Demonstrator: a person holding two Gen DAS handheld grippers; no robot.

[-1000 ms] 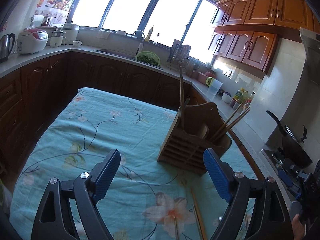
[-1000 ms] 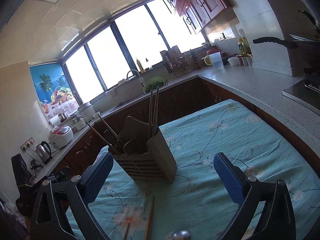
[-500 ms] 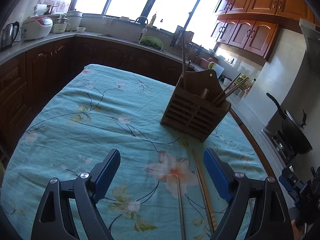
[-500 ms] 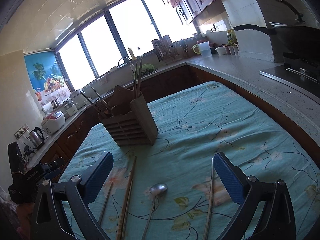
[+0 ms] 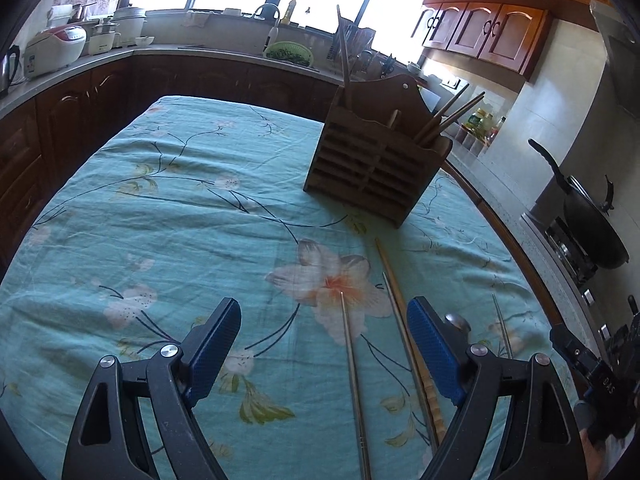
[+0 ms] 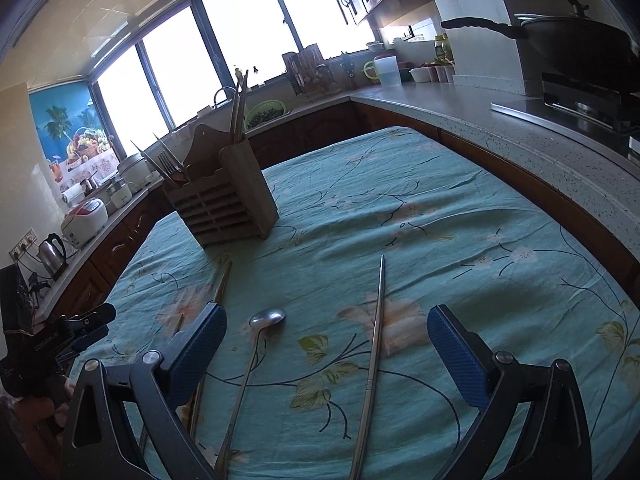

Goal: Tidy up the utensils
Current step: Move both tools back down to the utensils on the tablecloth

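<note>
A slatted wooden utensil holder [image 5: 376, 164] stands on the teal flowered tablecloth [image 5: 168, 216], with chopsticks and a fork upright in it; it also shows in the right wrist view [image 6: 224, 200]. My left gripper [image 5: 324, 340] is open and empty above a metal chopstick [image 5: 352, 368] and a wooden chopstick [image 5: 404, 320]. My right gripper [image 6: 324, 344] is open and empty above a metal spoon [image 6: 256, 344] and a metal chopstick [image 6: 374, 344]. A wooden chopstick [image 6: 222, 284] lies by its left finger.
Another metal chopstick [image 5: 502, 328] lies at the table's right side. A kitchen counter [image 6: 520, 128] runs round the table, with a wok [image 6: 576, 52] on a stove, a rice cooker [image 5: 56, 48] and a kettle [image 6: 52, 254].
Both grippers have pulled back from the holder and tilted down. The loose utensils on the cloth have come into view under the fingers. Both stay open.
</note>
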